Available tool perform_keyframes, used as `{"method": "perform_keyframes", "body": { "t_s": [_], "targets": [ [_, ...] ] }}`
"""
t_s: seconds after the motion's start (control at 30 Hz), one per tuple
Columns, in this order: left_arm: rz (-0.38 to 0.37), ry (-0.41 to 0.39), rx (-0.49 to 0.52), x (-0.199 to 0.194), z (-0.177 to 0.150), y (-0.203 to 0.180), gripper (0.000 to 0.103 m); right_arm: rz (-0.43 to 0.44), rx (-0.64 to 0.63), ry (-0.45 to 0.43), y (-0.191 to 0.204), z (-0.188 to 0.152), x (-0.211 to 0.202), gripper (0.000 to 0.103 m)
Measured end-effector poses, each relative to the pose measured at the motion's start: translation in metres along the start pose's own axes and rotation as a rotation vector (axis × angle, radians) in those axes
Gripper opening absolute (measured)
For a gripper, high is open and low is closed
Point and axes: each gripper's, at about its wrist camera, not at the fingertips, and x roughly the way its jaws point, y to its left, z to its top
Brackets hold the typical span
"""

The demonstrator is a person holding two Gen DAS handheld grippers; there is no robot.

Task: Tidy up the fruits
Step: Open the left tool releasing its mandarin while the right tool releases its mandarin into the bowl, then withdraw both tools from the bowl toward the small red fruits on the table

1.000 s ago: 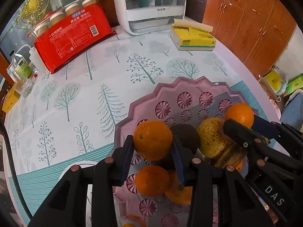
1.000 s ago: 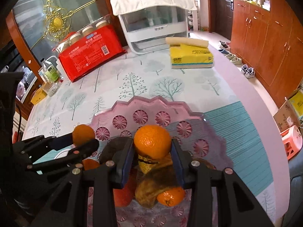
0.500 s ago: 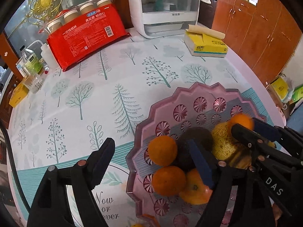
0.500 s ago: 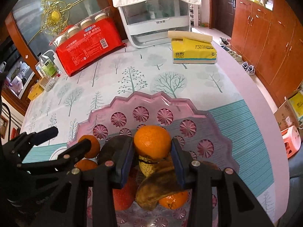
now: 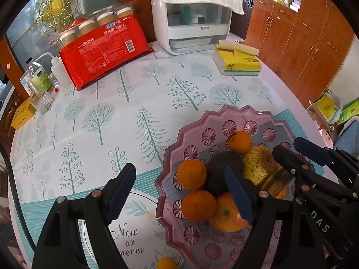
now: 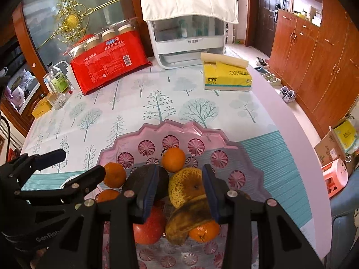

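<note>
Resting in pink tray (image 6: 157, 130), orange (image 6: 173, 159) beyond right fingers (image 6: 208, 186) (untouched)

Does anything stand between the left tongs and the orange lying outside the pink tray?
Nothing visible does: the orange lies uncovered on the white plate, between the arms of the open left tongs.

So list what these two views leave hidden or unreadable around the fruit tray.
- Orange at the bottom edge of the left wrist view: cut off by the frame.
- Apple in the right wrist view: partly behind the right gripper.
- Pink tray near rim: hidden by both grippers.
- Red package small print: too small to read.
</note>
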Motion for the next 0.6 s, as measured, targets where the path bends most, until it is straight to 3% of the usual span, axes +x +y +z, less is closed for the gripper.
{"method": "perform_keyframes", "body": {
  "t_s": [0.6],
  "targets": [
    [-0.015,-0.073,-0.001,-0.070,-0.036,0.010,0.080,0.005,0.002,-0.102,0.022,-0.031,-0.070,0.041]
  ]
}}
